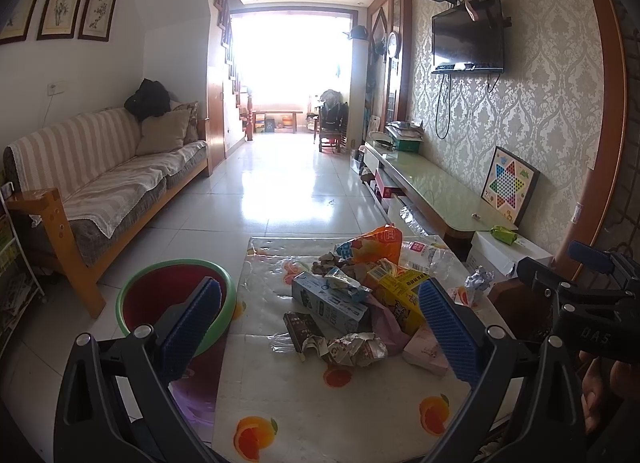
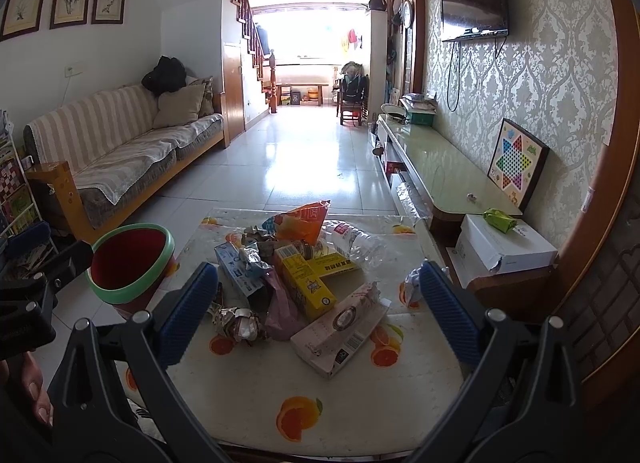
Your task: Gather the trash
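Note:
A heap of trash lies on the table with the orange-print cloth [image 1: 304, 395] [image 2: 248, 387]: a yellow carton [image 1: 394, 293] [image 2: 306, 283], a blue carton [image 1: 326, 303], an orange snack bag [image 1: 376, 243] [image 2: 304, 221], a crushed clear bottle [image 2: 356, 241], a pink wrapper pack [image 2: 340, 329] and crumpled foil [image 1: 356, 347] [image 2: 238, 323]. A red bin with a green rim [image 1: 176, 301] [image 2: 130, 261] stands at the table's left. My left gripper [image 1: 320, 323] and right gripper [image 2: 320, 303] are both open and empty, held just before the heap.
A striped sofa [image 1: 108, 183] runs along the left wall. A glass-topped TV cabinet [image 1: 436, 187] runs along the right, with a white box [image 2: 504, 243] at its near end. A shiny tiled floor [image 1: 280, 175] stretches beyond the table.

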`<state>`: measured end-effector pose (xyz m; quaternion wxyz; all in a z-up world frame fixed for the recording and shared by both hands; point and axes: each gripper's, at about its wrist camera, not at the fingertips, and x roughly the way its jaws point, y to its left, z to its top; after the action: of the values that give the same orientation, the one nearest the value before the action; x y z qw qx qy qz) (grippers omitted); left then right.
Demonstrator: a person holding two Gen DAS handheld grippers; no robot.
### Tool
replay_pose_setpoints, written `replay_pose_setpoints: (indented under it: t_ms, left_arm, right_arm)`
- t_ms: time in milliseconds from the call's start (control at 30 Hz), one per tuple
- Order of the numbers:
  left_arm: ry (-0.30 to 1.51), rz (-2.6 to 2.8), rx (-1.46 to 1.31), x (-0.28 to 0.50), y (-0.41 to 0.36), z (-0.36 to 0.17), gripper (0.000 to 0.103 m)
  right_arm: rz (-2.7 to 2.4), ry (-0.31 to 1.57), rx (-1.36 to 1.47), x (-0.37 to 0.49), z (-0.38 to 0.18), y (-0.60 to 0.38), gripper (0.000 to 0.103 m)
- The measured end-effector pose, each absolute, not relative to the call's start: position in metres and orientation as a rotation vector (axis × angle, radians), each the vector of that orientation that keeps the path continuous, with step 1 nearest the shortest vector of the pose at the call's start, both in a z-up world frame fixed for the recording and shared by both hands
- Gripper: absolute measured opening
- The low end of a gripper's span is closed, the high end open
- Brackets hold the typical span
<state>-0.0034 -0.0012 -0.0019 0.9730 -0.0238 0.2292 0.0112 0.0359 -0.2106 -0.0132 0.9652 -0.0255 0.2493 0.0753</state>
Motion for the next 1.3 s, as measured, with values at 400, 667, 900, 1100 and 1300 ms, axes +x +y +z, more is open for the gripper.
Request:
replay_pose_setpoints:
  t_ms: [400,667,900,1100,1300]
  left_arm:
    - [0.464,0.021,-0.046,-0.0032,-0.0025,-0.0019,0.095]
    - [0.466,0.022,-0.045,-0.0032,-0.0028,-0.0023,0.095]
    - [0.468,0.020,-0.045,-0.0036,-0.0030,-0.0029,0.095]
    - [0.467,0.022,-0.045,-0.0038,-0.0033,-0.0027,0.095]
    - [0.472,0.021,-0.045,-0.0042,-0.0041,-0.0045,0.095]
  right_arm:
    - [0.151,0.506,-0.053,0.0359,-0.0139,-0.2109,0.100]
    - [0.151,0.517,-0.045,0.0365,-0.0179,-0.2120,0.100]
    - [0.155,0.519,-0.048,0.0356,-0.0194,-0.2118,0.100]
    - [0.152,0.521,-0.046,0.0354,-0.0204,-0.2098,0.100]
    - [0.152,0.524,-0.046,0.0358,-0.0213,-0.2096,0.100]
